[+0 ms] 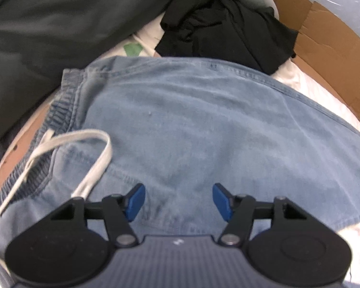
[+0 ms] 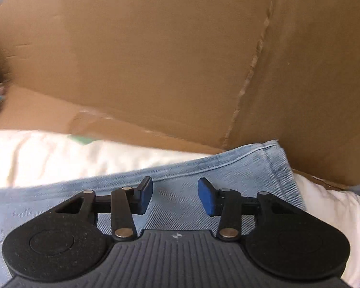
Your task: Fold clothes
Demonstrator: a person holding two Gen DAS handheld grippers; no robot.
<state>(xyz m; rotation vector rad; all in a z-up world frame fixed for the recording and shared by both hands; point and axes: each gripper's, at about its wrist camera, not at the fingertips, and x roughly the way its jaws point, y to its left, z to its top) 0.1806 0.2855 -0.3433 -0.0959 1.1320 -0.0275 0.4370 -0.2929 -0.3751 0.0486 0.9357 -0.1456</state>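
Observation:
A pair of light blue denim shorts lies spread flat on a white sheet, its elastic waistband at the left with a white drawstring looping across the cloth. My left gripper hovers over the near part of the shorts, open, with nothing between its blue pads. In the right wrist view, the hemmed end of the shorts lies under my right gripper. Its jaws stand apart above the denim and grip nothing.
A crumpled black garment lies beyond the shorts. A dark grey cushion fills the left. Brown cardboard stands close behind the hem and along the right edge. White sheet shows beside the denim.

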